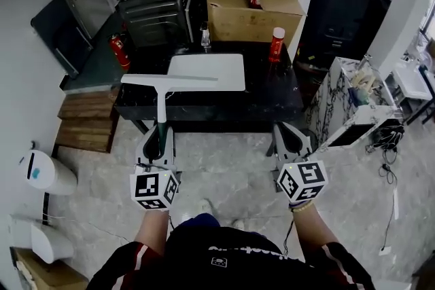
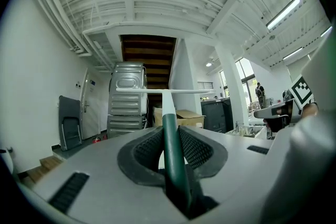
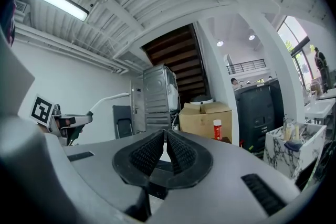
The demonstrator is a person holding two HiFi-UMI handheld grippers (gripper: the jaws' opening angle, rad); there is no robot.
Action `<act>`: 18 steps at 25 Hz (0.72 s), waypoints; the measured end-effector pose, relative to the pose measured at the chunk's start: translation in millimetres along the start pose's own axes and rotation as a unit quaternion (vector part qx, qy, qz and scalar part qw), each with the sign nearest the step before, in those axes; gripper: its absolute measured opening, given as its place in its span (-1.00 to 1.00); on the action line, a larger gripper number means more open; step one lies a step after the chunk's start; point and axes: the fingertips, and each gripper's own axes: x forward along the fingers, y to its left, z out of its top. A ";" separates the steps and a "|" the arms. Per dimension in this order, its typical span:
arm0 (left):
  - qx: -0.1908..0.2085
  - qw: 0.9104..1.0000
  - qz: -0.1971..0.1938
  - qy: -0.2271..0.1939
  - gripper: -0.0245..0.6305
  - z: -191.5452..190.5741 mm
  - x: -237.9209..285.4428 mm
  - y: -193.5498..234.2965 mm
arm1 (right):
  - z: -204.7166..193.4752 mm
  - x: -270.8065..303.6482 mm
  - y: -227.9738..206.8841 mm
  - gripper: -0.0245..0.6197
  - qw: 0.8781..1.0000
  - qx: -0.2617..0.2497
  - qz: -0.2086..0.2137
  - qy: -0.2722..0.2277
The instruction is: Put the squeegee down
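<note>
A: Where is the squeegee [image 1: 162,100]?

B: The left gripper [image 1: 161,138] has it. The left gripper view shows the 2 jaws clamped on the dark green handle, with a ribbed pad pressing on each side. The handle runs straight out from the gripper, turns white further along, and ends in the long white blade, which sits crosswise like the bar of a T.

A: Is the blade down on anything?

B: That cannot be told. In the head view the blade lies over the near left part of the black table [image 1: 272,95], and its right end crosses the near edge of a white board [image 1: 214,64] lying there. No view shows whether it touches either 1.

A: And the right gripper [image 1: 291,140]?

B: Its own view shows the 2 pads meeting at their tips with nothing between them. In the head view it hangs level in front of the table's near right edge, well apart from the left gripper.

A: What else is on the table?

B: A red bottle [image 1: 276,44] with a white cap stands near the far right corner, and a large cardboard box [image 1: 251,10] sits behind it. A red fire extinguisher [image 1: 120,51] stands on the floor to the left of the table.
</note>
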 end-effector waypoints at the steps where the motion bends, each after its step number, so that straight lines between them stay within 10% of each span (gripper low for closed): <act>1: 0.002 1.000 0.001 0.002 -0.62 -3.3 7.0 1.6 | -3.9 8.6 -3.0 -0.79 1.000 0.001 0.002 0.002; 18: -0.006 0.999 -0.033 -0.004 -0.62 -51.9 246.4 106.7 | 0.4 268.8 -47.6 -0.79 0.999 -0.030 -0.036 0.016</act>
